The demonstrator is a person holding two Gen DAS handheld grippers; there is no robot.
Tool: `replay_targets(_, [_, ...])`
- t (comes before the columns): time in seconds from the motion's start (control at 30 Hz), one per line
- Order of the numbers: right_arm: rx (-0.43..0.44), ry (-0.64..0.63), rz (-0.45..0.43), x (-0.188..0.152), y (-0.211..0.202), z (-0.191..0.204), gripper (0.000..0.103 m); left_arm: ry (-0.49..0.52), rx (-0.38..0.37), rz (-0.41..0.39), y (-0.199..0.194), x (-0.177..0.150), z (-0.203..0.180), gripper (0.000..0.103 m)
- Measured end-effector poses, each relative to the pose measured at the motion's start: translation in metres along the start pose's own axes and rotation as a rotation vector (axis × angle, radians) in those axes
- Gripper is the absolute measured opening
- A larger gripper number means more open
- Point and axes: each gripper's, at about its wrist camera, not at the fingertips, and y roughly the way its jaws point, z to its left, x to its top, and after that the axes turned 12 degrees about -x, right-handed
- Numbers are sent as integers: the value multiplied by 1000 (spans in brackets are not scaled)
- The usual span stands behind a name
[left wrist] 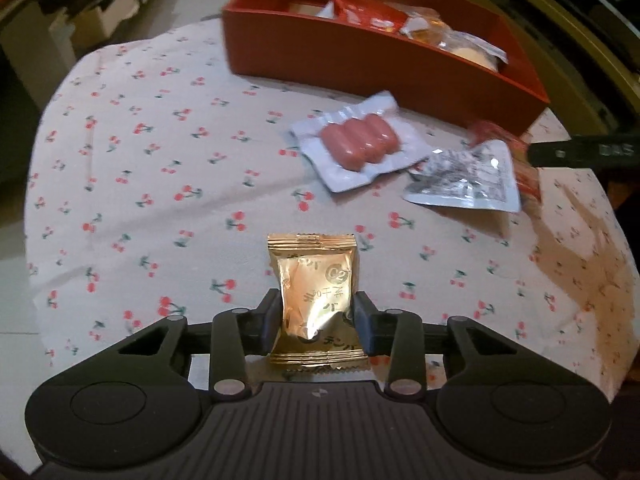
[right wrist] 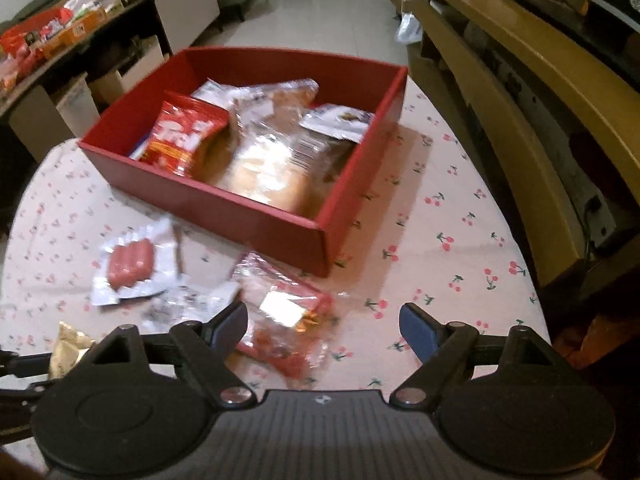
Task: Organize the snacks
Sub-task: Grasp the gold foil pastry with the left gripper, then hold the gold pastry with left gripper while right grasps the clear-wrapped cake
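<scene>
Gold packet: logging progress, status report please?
Left gripper shut on gold packet. Right gripper open over red packet. Box ahead, sausages between.

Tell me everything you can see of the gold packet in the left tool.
The gold packet is a small, shiny foil pillow pouch with crimped seals at both ends and pale printed characters plus a circled mark. It looks puffed and slightly creased. The left tool is shut on its sides, holding it above the cherry-print tablecloth. Nothing else touches it.
</scene>
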Motion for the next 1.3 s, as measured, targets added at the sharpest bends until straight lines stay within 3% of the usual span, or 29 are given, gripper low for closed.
replay_targets(0.2, [51,89,20,18,19,2,99,2,-23,9,4,1,-6,47])
replay_targets(0.37, [50,57,48,21,32,24,101,2,-27,12,5,2,-7,49])
replay_targets(0.53, [-57,-41,44,16,45,49,103,5,-36,13,5,1,-6,51])
replay_targets(0.6, [-58,-36,39,14,42,50,103,6,-35,15,5,2,-6,51])
replay_targets(0.7, [-53,-13,48,7,31,41,88,16,-31,16,5,2,-8,51])
replay_targets(0.87, [-66,-23,47,-19,12,25,73,28,-36,24,3,1,-8,52])
replay_targets(0.93, [-56,-15,62,-26,5,18,68,43,-31,27,3,0,-11,56])
replay_targets(1.0, [-55,-20,65,-32,0,13,66,65,-44,37,5,-1,-14,71])
replay_targets(1.07, [-43,-23,64,-39,-8,10,63,71,-51,42,8,-3,-17,76])
replay_targets(1.1, [-28,-21,64,-43,-11,9,48,78,-43,42,8,-4,-19,76])
replay_targets(1.23, [1,-10,65,-51,-20,7,46,91,-28,44,9,-4,-21,74])
replay_targets(1.3, [34,-4,79,-54,-22,6,46,103,-14,43,9,-5,-22,67])
